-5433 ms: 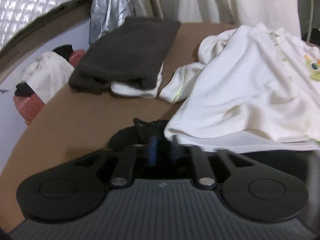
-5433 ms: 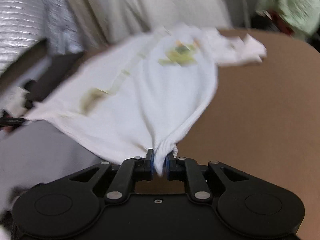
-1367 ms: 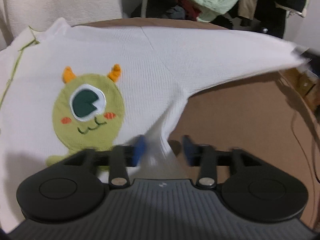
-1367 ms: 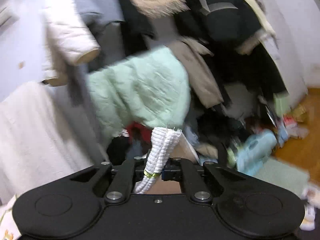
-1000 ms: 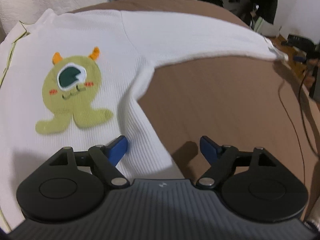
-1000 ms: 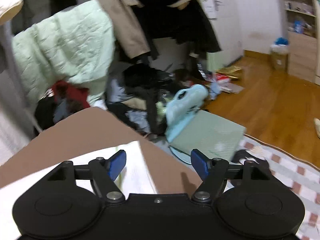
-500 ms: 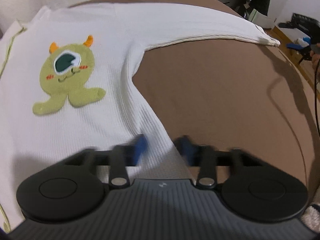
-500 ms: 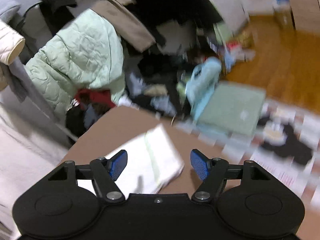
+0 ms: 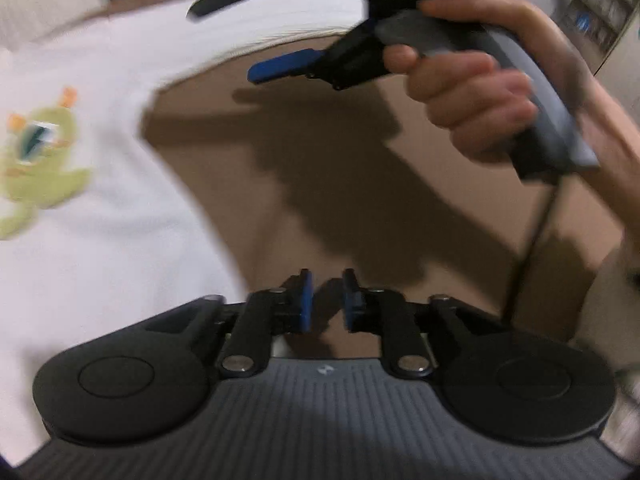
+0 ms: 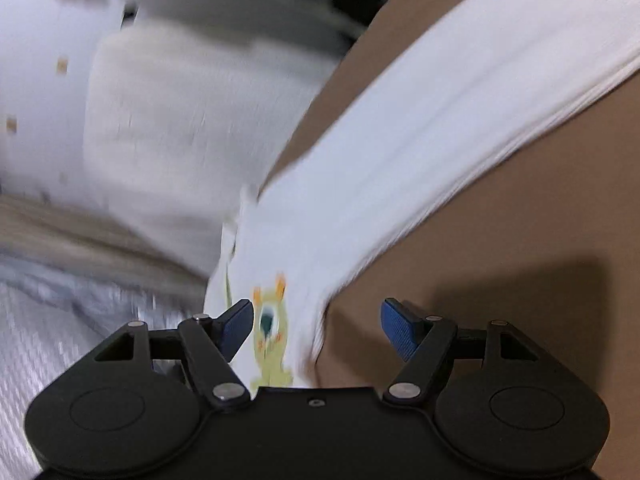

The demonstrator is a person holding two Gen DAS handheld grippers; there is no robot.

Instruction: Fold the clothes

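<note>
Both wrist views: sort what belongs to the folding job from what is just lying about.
Part of the job:
- white sweater with green monster patch, spread on the brown table
- its long sleeve
- left gripper, nothing between its pads
- right gripper, open

Just lying about:
- white cloth beyond the table
- silver quilted material

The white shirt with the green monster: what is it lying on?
The white shirt lies spread on a brown table. Whatever lies beneath the fabric itself is covered.

No readable text, label, brand, number or sign anywhere.
</note>
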